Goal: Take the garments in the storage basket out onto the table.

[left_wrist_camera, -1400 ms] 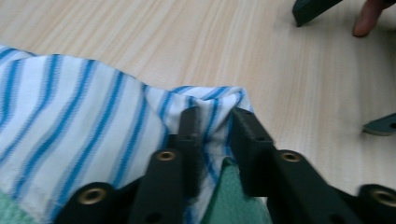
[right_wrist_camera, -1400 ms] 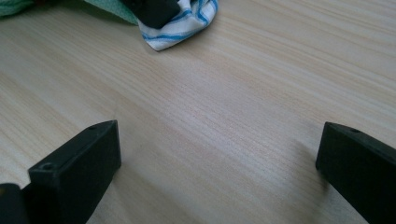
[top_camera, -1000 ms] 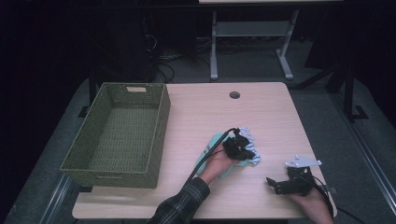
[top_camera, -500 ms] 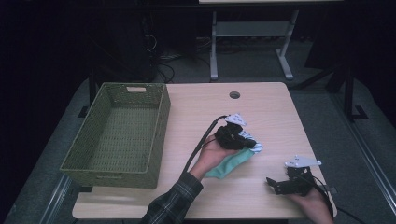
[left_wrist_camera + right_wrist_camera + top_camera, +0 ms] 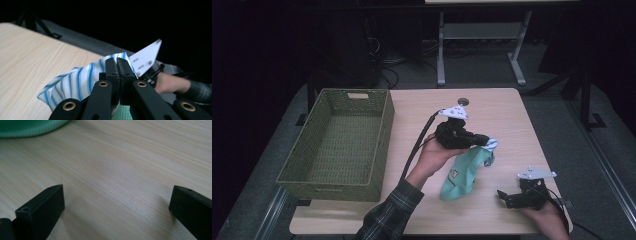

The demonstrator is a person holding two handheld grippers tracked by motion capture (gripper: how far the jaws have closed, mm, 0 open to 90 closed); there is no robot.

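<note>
Soft cloth up off the wood-grain table!
Left gripper (image 5: 117, 61) clamps the limp garment (image 5: 464, 170), green knit with blue-striped white; right gripper (image 5: 507, 196) gapes wide, holding nothing.

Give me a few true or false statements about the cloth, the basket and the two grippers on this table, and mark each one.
1. The left gripper is shut on the cloth. True.
2. The cloth lies inside the green basket. False: it hangs from the left gripper, right of the basket; nothing shows inside.
3. The right gripper is open. True.
4. The right gripper holds a corner of the cloth. False: nothing is between its jaws.
5. The cloth is plain red. False: teal green, with blue-and-white stripes.
</note>
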